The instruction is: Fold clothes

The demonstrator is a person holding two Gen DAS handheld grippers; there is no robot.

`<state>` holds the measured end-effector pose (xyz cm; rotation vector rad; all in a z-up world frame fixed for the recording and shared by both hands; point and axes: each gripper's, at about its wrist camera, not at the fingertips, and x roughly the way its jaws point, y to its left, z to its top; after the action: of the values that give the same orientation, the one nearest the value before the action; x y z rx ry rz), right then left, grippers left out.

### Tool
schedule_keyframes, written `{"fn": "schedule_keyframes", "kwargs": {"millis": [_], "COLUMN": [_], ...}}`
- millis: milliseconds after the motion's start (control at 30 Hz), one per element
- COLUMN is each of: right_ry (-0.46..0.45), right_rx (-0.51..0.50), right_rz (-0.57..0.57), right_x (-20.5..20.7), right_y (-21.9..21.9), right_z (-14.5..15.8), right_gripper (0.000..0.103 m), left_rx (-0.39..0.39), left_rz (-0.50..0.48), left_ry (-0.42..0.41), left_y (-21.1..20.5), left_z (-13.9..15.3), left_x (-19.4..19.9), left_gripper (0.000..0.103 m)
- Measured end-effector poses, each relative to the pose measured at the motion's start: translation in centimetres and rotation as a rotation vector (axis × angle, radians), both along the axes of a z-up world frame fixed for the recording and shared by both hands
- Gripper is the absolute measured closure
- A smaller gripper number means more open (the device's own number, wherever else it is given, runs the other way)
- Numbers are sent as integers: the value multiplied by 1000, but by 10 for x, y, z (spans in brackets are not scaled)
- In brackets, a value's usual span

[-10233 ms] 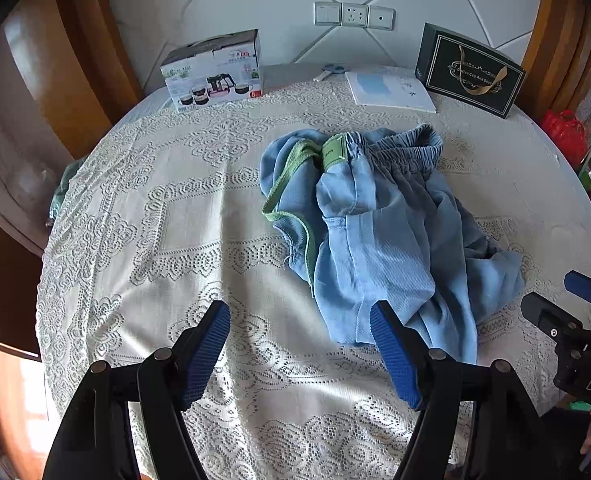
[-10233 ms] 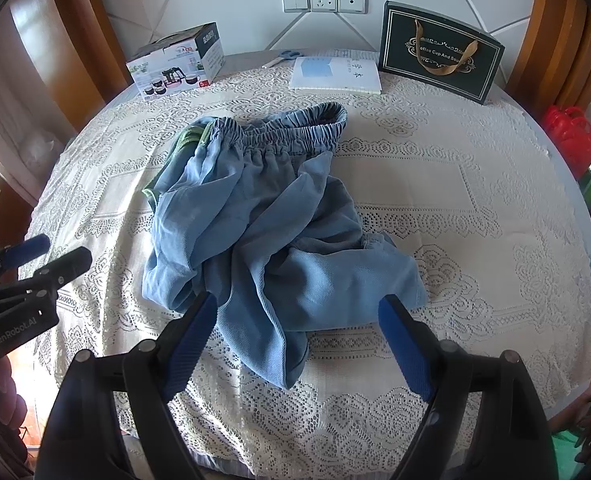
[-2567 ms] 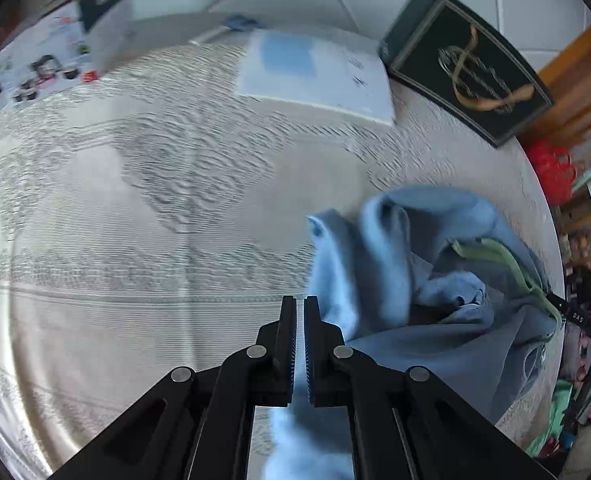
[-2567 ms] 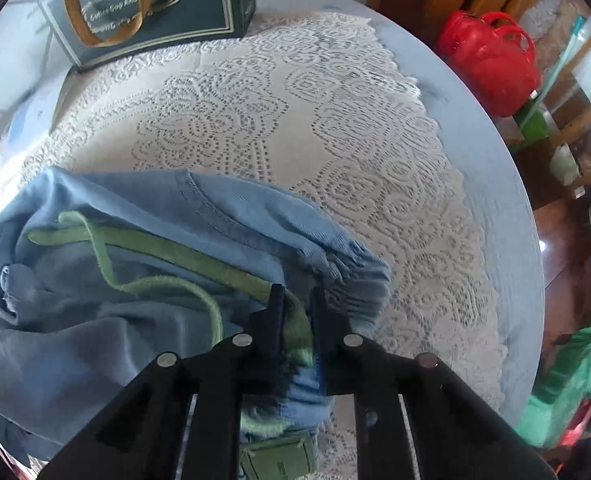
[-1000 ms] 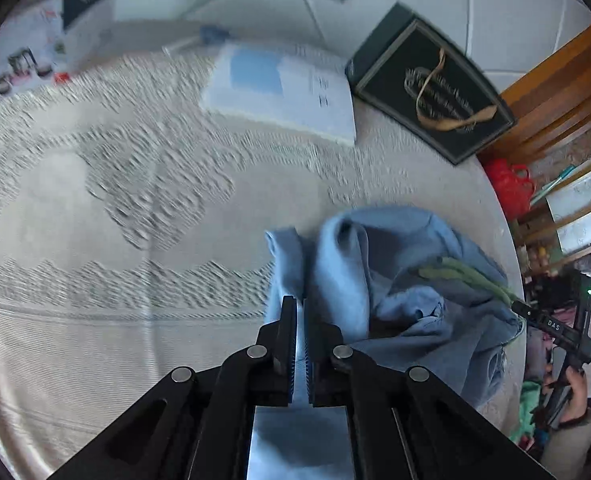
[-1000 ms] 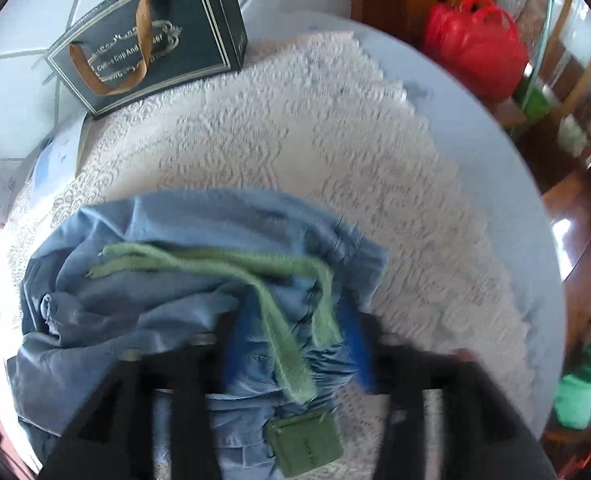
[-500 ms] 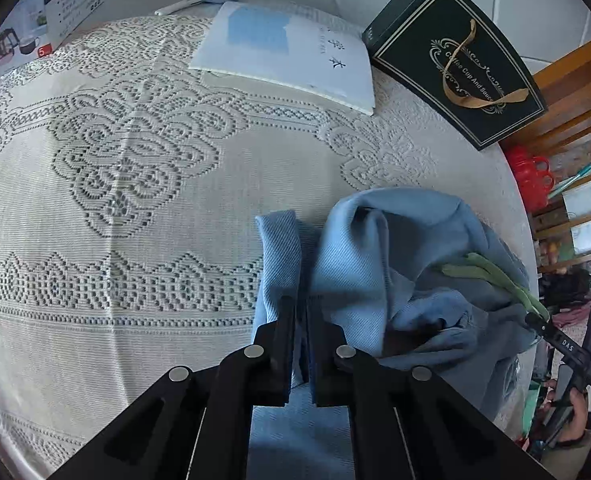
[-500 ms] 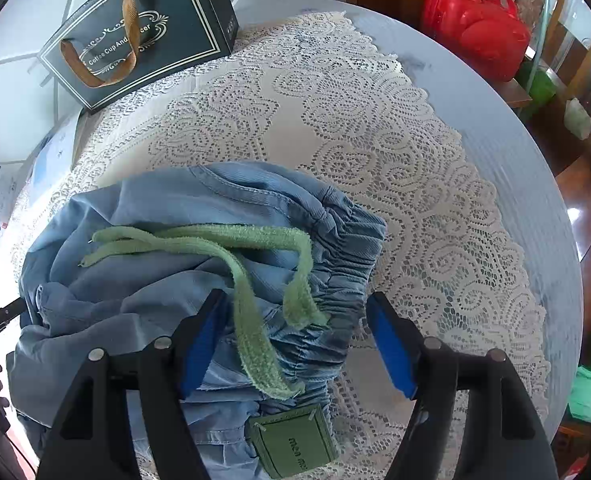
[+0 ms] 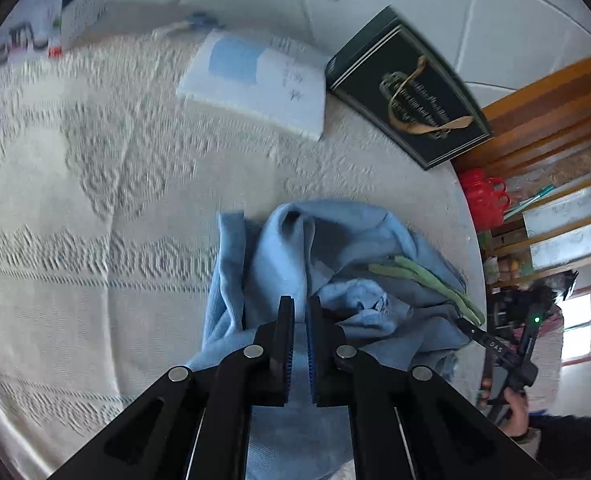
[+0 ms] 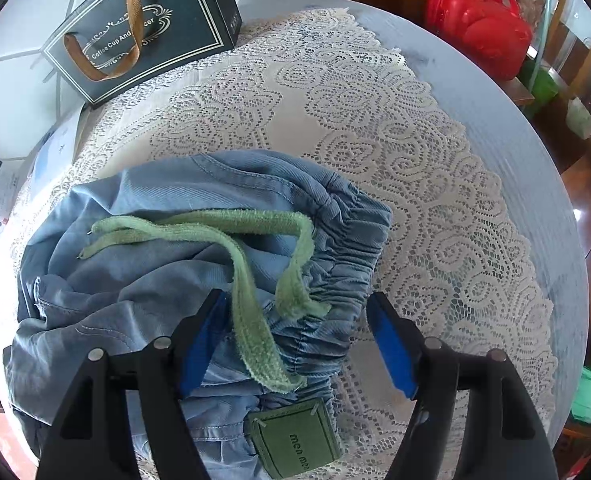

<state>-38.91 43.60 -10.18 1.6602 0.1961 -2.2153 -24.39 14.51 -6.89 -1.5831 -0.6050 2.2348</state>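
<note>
The blue shorts (image 10: 167, 264) are seen bunched in a heap on the lace tablecloth (image 10: 395, 168) of the round table, near its edge, and the coming move is judged to turn on how that heap lies between the two claws. The left gripper (image 9: 299, 312) is clamped on a fold of the blue cloth, with its jaws nearly together and fabric drawn down between them toward the camera; the bulk of the garment lies ahead of it and off to its right. The right gripper (image 10: 295, 336) is held with its jaws wide apart and nothing pinched, straddling the gathered elastic waistband (image 10: 335, 280) just ahead of its fingertips, with the green drawstring (image 10: 251, 276) trailing between them and the green label patch (image 10: 295, 444) below. From this claw the mass of the shorts extends ahead and to its left, while bare lace lies to its right. The waistband end is therefore judged nearer the right claw. The garment's long axis is judged to run between the two claws, though it cannot be told exactly while the cloth is crumpled.
</note>
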Motion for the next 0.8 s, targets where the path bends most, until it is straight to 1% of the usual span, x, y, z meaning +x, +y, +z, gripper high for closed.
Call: {"fn": "schedule_keyframes", "kwargs": {"millis": [133, 233, 267, 333, 400, 500, 567, 633, 667, 733, 800], "right_ry": [6, 8, 8, 8, 9, 11, 10, 10, 10, 11, 11], "right_rx": [-1, -3, -3, -3, -3, 0, 3, 6, 6, 6, 4], "right_rz": [5, 7, 6, 5, 6, 7, 7, 8, 7, 5, 0], "right_x": [2, 3, 3, 3, 2, 1, 0, -1, -1, -2, -3], "right_y": [0, 1, 1, 1, 3, 4, 5, 5, 5, 5, 6], "right_z": [2, 2, 2, 2, 3, 4, 4, 4, 4, 4, 3], "right_gripper": [31, 31, 31, 31, 31, 31, 31, 31, 31, 31, 31], "left_rx": [-47, -70, -77, -109, -96, -130, -130, -100, -57, -15, -79], "left_rz": [20, 35, 52, 48, 37, 25, 17, 11, 7, 33, 21], "left_ry": [63, 68, 42, -64, -98, -125, -146, -168, -171, -128, -50], "left_y": [-4, -2, -3, -4, -4, -1, 1, 1, 1, -3, -1], "left_z": [9, 11, 8, -6, -18, -31, -40, -47, -48, -44, -32], "left_x": [3, 2, -1, -8, -13, -18, -23, -27, -27, -22, -18], "left_gripper": [97, 97, 97, 97, 97, 96, 96, 96, 96, 97, 99]}}
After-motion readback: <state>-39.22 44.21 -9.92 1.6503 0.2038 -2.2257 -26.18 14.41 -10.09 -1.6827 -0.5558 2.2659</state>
